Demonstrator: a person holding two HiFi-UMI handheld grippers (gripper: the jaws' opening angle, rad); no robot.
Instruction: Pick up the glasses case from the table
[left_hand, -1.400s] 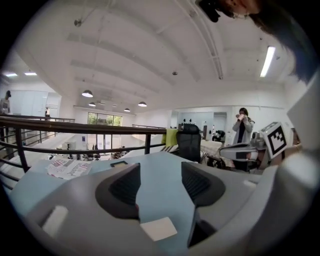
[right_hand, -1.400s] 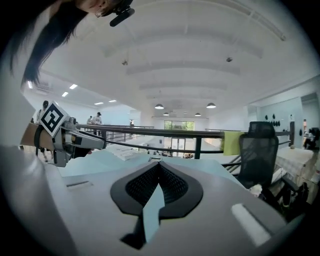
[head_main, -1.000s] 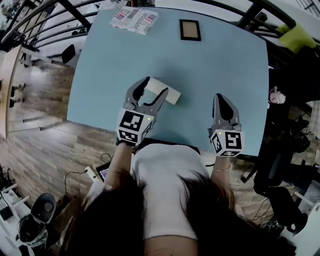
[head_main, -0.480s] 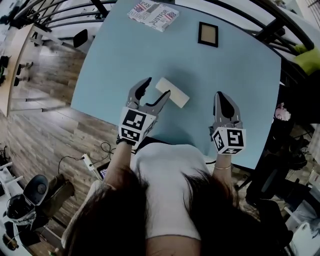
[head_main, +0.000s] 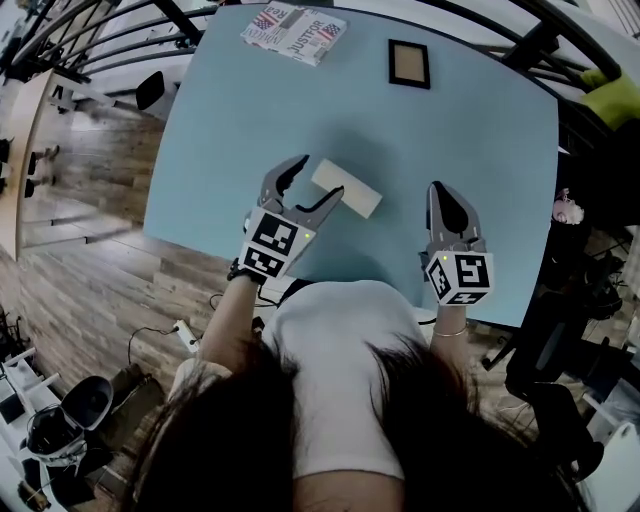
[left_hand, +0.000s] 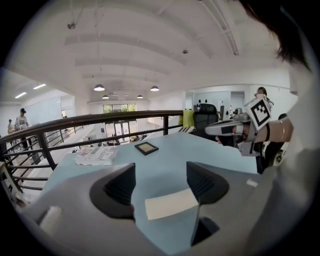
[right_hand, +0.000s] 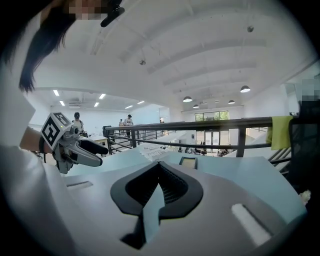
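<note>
The glasses case (head_main: 348, 189) is a flat cream rectangle lying slantwise on the light blue table (head_main: 250, 110). My left gripper (head_main: 318, 178) reaches over the case's near-left end, its jaws wide apart and opening. In the left gripper view the case (left_hand: 171, 203) lies on the table between the two dark pads (left_hand: 119, 190). Its right end sits by the right pad, and neither pad presses on it. My right gripper (head_main: 442, 195) hovers over bare table to the right of the case. Its jaws are together in the right gripper view (right_hand: 160, 172), holding nothing.
A folded newspaper (head_main: 293, 32) and a small dark picture frame (head_main: 409, 63) lie at the table's far side. Black railings run behind the table, with wooden floor to the left. A yellow-green cloth (head_main: 615, 85) hangs at the far right. The table's near edge is against my body.
My left gripper has sunk towards the case and its jaws have spread a little wider round the case's end. The right gripper has shifted slightly; the case has not moved.
</note>
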